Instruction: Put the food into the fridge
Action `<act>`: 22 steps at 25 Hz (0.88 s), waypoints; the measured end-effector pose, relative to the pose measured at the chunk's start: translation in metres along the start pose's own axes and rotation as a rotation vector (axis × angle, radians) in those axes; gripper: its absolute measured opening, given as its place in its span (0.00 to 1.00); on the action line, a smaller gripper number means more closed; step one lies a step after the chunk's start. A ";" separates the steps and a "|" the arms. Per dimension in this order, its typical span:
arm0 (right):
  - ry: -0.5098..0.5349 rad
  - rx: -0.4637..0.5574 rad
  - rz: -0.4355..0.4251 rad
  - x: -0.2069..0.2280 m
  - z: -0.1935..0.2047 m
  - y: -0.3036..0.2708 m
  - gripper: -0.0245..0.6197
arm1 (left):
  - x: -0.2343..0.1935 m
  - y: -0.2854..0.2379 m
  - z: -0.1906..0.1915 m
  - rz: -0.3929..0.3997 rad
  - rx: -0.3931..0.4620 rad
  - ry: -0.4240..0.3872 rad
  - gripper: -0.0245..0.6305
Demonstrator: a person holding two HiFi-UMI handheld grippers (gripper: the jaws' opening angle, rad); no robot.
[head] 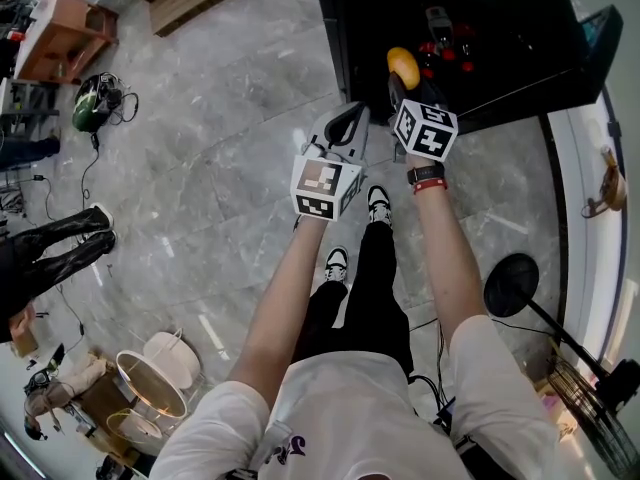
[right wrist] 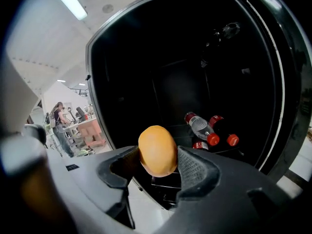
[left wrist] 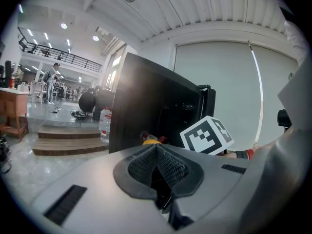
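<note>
One orange fruit (right wrist: pixel 157 150) sits clamped in the right gripper (right wrist: pixel 158 161), whose view best shows bottles (right wrist: pixel 210 131) in the fridge (right wrist: pixel 146 67); left gripper (left wrist: pixel 157 155) pinched together, empty.

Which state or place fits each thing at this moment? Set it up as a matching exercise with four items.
Things:
1. orange fruit
2. left claw
3. red-capped bottles
4. fridge

States or places:
A. lying inside the fridge
B. shut, with nothing in it
C. door open, dark inside
D. gripped in the right claw

Pairs: 1-D, 2-B, 3-A, 4-C
</note>
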State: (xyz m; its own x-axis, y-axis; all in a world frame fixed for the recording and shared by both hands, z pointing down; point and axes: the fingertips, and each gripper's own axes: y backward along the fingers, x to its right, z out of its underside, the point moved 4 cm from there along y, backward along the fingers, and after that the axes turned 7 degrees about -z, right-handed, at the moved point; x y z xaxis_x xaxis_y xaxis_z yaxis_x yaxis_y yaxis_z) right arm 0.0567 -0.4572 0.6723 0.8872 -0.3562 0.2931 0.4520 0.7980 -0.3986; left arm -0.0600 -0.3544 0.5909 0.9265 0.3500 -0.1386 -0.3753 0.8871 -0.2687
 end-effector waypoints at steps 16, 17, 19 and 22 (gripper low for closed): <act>0.021 -0.013 0.012 0.023 -0.001 -0.062 0.45 | -0.018 -0.026 0.021 -0.038 -0.025 -0.002 0.07; 0.024 -0.012 0.013 0.024 -0.001 -0.066 0.45 | -0.018 -0.027 0.023 -0.034 -0.031 -0.007 0.07; 0.027 -0.011 0.015 0.025 -0.001 -0.073 0.45 | -0.019 -0.028 0.026 -0.029 -0.037 -0.008 0.07; 0.036 -0.017 0.014 0.028 -0.001 -0.084 0.45 | -0.022 -0.030 0.031 -0.026 -0.038 -0.002 0.07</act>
State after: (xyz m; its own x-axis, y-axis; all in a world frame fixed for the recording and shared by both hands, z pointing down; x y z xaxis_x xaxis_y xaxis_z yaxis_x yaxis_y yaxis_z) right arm 0.0438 -0.5343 0.7128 0.8959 -0.3627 0.2566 0.4412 0.7945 -0.4173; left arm -0.0681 -0.3793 0.6317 0.9359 0.3277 -0.1292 -0.3520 0.8839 -0.3080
